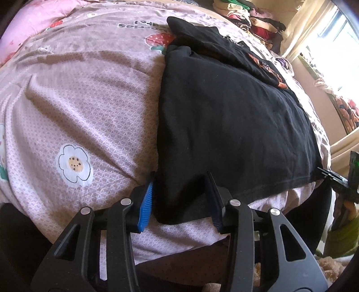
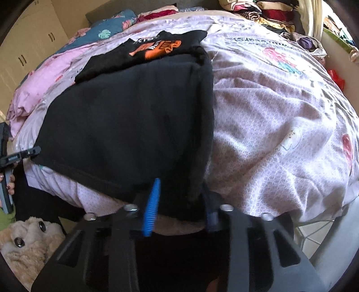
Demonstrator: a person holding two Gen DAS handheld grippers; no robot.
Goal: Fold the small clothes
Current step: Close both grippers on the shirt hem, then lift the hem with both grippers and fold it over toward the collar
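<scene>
A black shirt point(image 1: 235, 123) with an orange print lies folded lengthwise on the pink flowered bedcover point(image 1: 78, 101), its hem at the bed's near edge. My left gripper point(image 1: 180, 197) holds the hem's left corner, and dark cloth fills the gap between its blue pads point(image 1: 145, 202). In the right wrist view the shirt point(image 2: 125, 130) runs away from me. There my right gripper point(image 2: 181, 202) is closed over the hem's right corner, its right pad half hidden by the fabric. Each gripper also shows at the other view's edge: the right gripper point(image 1: 329, 175) and the left gripper point(image 2: 24, 155).
Piled clothes point(image 1: 251, 18) sit at the bed's far end beside a curtained window point(image 1: 318, 33). A beige plush toy point(image 2: 27, 242) lies on the floor at the lower left. Pink bedding point(image 2: 44, 85) and cream wardrobe doors point(image 2: 33, 45) are at the far left.
</scene>
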